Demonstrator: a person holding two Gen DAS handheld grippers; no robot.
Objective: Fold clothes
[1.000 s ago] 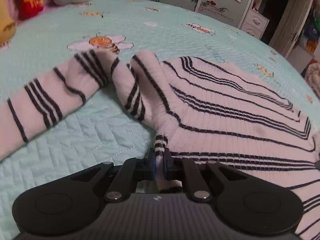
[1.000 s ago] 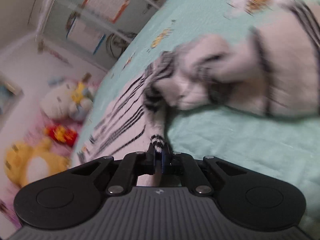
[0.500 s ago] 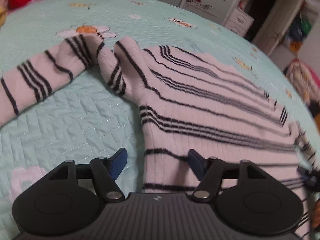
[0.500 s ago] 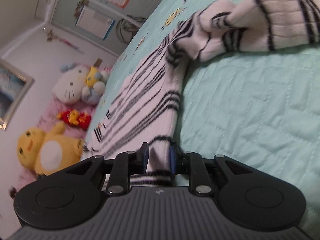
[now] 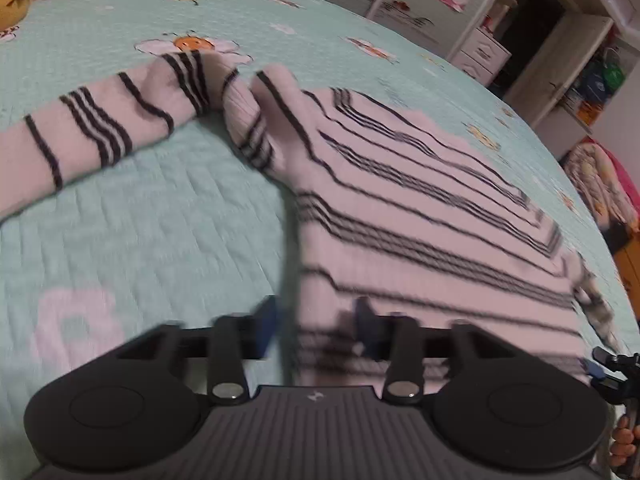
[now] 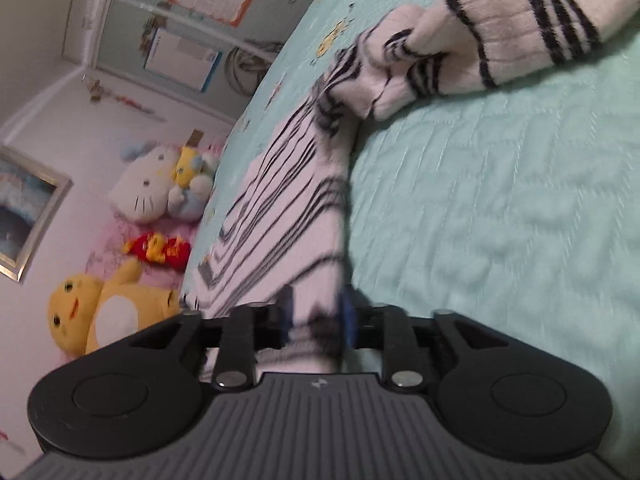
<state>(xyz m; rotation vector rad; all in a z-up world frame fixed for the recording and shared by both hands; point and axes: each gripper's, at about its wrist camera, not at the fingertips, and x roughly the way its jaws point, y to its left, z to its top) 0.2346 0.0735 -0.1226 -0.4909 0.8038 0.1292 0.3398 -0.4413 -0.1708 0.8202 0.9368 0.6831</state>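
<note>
Mint-green quilted bedspread, printed with small flowers and bees, covers the bed that serves as the folding surface; soft toys line the wall beyond it. Spread flat on this cover lies the task garment, a white ribbed knit sweater with thin black stripes, its body smoothed out and one long sleeve stretched sideways, bunched where it meets the shoulder. Left gripper: its blue-padded jaws have just been opening and now stand well apart, straddling the near edge of the sweater without pressing it. Right gripper: its jaws have likewise just been opening; a strip of the knit hem lies between them, and motion blur leaves it unclear whether the pads touch the cloth, though they no longer appear to pinch it. Progress, as judged from the layout: the garment seems laid out and released, which would complete the flattening stage. No fold is visible yet. Bringing the sleeves inward and doubling the body appear to remain.
</note>
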